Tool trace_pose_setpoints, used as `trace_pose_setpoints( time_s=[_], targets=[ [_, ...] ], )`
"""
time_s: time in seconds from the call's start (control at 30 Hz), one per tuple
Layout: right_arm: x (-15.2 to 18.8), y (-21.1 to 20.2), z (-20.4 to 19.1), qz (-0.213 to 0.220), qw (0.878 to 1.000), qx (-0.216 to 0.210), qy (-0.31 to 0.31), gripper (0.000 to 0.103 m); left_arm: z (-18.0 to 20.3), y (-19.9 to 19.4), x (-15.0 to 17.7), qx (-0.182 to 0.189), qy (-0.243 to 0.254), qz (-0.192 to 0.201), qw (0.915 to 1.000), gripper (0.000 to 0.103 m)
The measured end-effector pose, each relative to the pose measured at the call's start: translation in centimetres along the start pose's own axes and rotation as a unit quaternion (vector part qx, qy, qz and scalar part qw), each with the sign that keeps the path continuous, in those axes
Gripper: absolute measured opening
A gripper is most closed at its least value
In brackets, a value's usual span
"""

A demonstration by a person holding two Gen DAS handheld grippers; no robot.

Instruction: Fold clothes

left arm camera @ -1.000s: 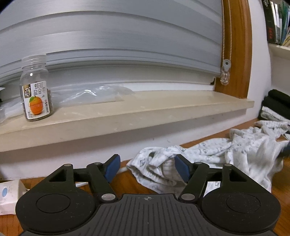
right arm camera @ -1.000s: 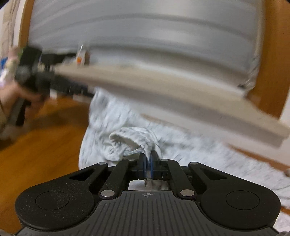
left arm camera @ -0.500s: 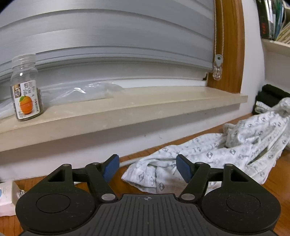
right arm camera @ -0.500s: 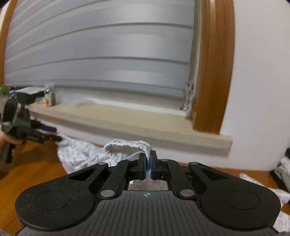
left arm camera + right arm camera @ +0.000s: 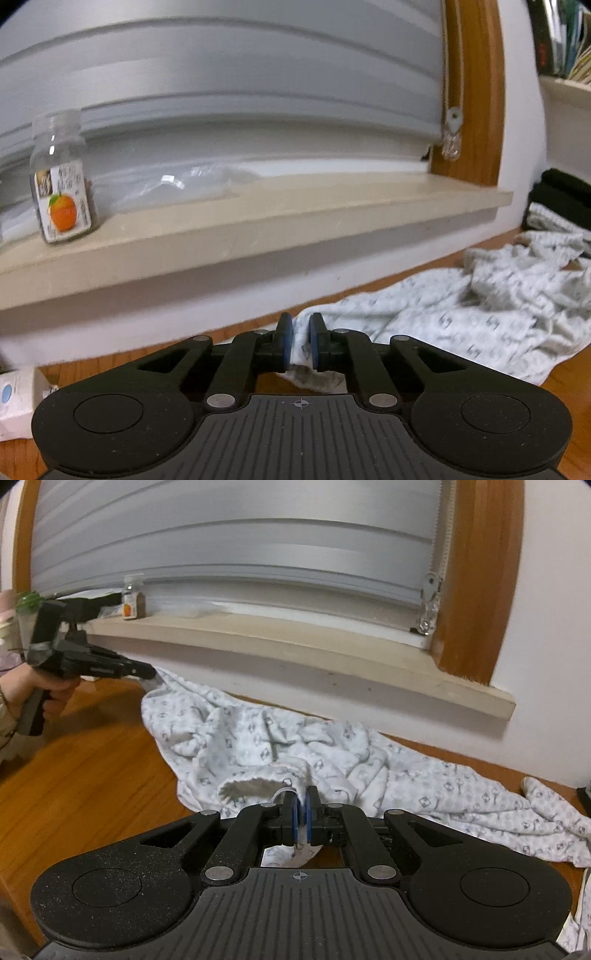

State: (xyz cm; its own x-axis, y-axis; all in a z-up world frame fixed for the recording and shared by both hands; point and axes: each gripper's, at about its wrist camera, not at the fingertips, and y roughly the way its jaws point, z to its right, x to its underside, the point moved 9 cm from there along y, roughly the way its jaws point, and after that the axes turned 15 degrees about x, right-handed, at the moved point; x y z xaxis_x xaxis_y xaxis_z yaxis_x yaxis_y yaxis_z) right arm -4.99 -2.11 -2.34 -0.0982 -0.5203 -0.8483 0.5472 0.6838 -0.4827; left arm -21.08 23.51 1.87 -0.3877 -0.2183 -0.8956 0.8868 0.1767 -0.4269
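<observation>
Having stood wide, left gripper (image 5: 301,341) now pinches patterned garment (image 5: 461,314); right gripper (image 5: 301,821) still clamps it.

Place: a lived-in room of a home.
Window: grey roller blind (image 5: 229,96) in a wooden frame (image 5: 476,92), over a beige windowsill (image 5: 280,218).
On the windowsill: glass jar (image 5: 62,181) with an orange label.
Right of the window: bookshelf (image 5: 565,40), folded clothes (image 5: 554,206) below.
Below the windowsill: patterned garment (image 5: 280,746) on the wooden floor (image 5: 85,760).

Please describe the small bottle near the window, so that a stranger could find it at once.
Look at the beige windowsill under the grey blind. At its left end stands the bottle, upright, beside a crumpled clear plastic bag. Only it bears a white label with an orange fruit.
</observation>
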Motion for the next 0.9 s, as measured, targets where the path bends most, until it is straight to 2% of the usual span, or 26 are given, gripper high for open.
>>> trace_pose_setpoints(
  time_s=[0.1,0.27,0.47,0.77,0.9],
  targets=[
    [1.1,-0.1,-0.6,-0.022,1.000,-0.010,-0.008,0.005,0.6,-0.1,-0.3,0.014,0.007,0.005,0.9999,0.011],
    [3.0,-0.3,-1.6,-0.058,0.998,-0.028,-0.020,0.005,0.0,0.1,-0.1,0.004,-0.004,-0.005,1.0000,0.011],
    [5.6,-1.6,-5.0,-0.100,0.991,-0.085,-0.017,0.005,0.6,-0.5,-0.6,0.011,0.000,0.007,0.9999,0.011],
    [2.8,-4.0,-12.3,-0.083,0.976,-0.199,-0.012,0.005,0.5,-0.7,-0.7,0.011,-0.007,0.011,0.9999,0.011],
    [2.2,-3.9,-15.1,-0.080,0.971,-0.224,-0.021,0.005,0.6,-0.6,-0.7,0.013,-0.008,0.008,0.9998,0.011]
  ],
)
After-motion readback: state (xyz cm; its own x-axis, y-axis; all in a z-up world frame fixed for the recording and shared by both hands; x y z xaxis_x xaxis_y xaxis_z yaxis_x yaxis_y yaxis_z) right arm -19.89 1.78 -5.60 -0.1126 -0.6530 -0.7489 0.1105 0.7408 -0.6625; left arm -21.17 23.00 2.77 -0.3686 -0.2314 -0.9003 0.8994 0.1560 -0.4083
